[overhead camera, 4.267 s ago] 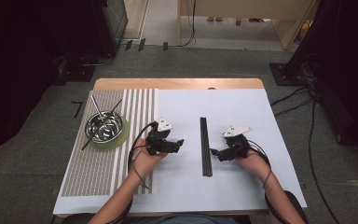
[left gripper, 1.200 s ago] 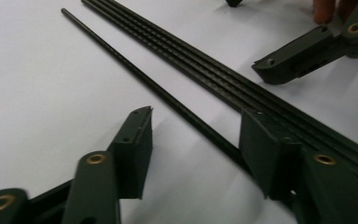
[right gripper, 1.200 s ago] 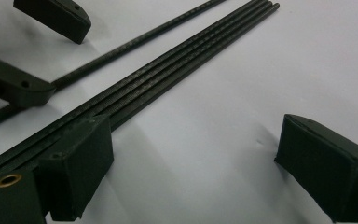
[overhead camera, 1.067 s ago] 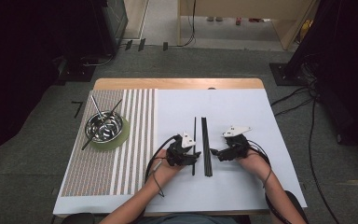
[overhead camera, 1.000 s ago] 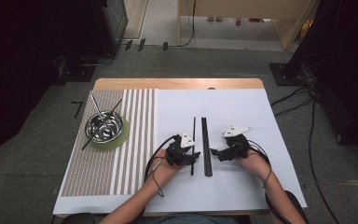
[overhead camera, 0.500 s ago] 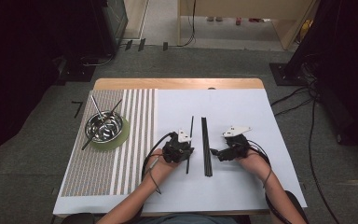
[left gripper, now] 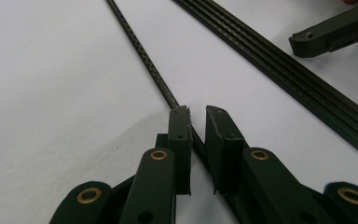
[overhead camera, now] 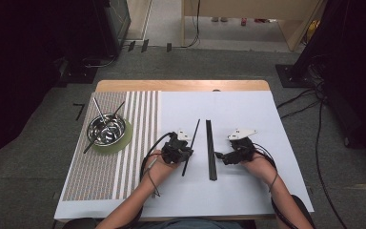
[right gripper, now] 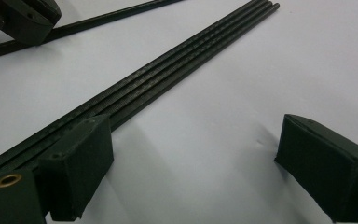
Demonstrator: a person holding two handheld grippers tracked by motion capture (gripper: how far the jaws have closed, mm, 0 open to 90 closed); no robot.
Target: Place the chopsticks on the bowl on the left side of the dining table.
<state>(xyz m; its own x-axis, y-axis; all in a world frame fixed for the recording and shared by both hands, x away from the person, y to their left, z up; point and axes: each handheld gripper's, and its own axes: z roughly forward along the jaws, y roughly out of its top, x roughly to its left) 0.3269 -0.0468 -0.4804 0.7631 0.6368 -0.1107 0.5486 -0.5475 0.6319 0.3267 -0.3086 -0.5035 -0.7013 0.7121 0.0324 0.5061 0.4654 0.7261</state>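
Observation:
A thin black rod (overhead camera: pixel 194 136) lies tilted on the white sheet, its lower part in my left gripper (overhead camera: pixel 186 152). In the left gripper view the jaws of this gripper (left gripper: pixel 196 122) are shut on the rod (left gripper: pixel 144 56), which runs away to the upper left. To the right lies a straight bundle of several black rods (overhead camera: pixel 210 143), side by side. My right gripper (overhead camera: pixel 220 155) rests just right of the bundle, open. In the right gripper view its wide-apart jaws (right gripper: pixel 200 163) hold nothing, and the left jaw touches the bundle (right gripper: pixel 168 70).
A steel bowl (overhead camera: pixel 106 130) with two rods leaning in it sits on a green round mat at the left, on a striped placemat (overhead camera: pixel 124 157). The white sheet (overhead camera: pixel 248 109) covers the right of the table. Cables trail from both grippers.
My left gripper came over from the left to the bundle, shut on one rod and drew it leftward, tilted away from the rest. The right gripper has stayed put.

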